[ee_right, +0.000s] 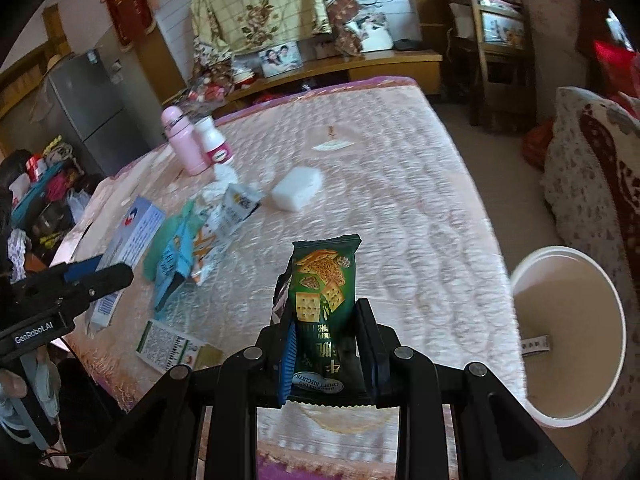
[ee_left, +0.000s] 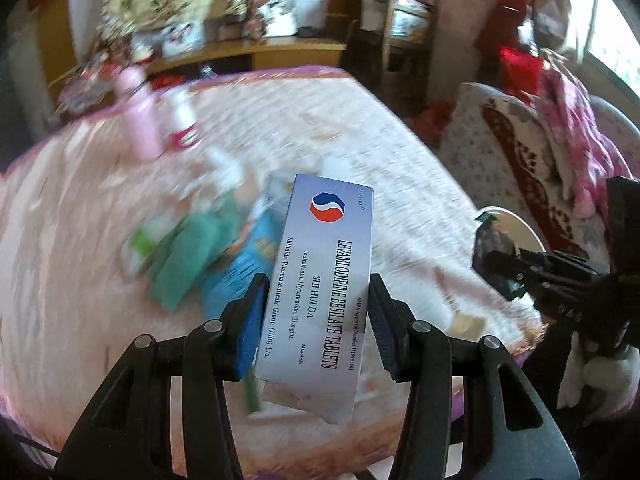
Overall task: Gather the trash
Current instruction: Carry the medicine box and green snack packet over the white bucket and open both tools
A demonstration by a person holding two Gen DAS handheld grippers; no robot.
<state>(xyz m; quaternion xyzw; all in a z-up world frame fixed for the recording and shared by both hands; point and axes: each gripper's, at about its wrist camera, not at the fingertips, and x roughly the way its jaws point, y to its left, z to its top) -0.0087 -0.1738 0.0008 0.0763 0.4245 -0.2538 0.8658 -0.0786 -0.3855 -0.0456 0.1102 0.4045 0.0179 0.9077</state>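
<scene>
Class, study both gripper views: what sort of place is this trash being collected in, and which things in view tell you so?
Most likely a lived-in home, perhaps a bedroom or living room. A quilted pink mattress serves as the work surface, a grey fridge stands at the left, and a framed family photo sits on a wooden shelf.

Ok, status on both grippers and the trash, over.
Left gripper clamped on tablet box. Right gripper clamped on biscuit wrapper. White bin open, unobstructed.
</scene>
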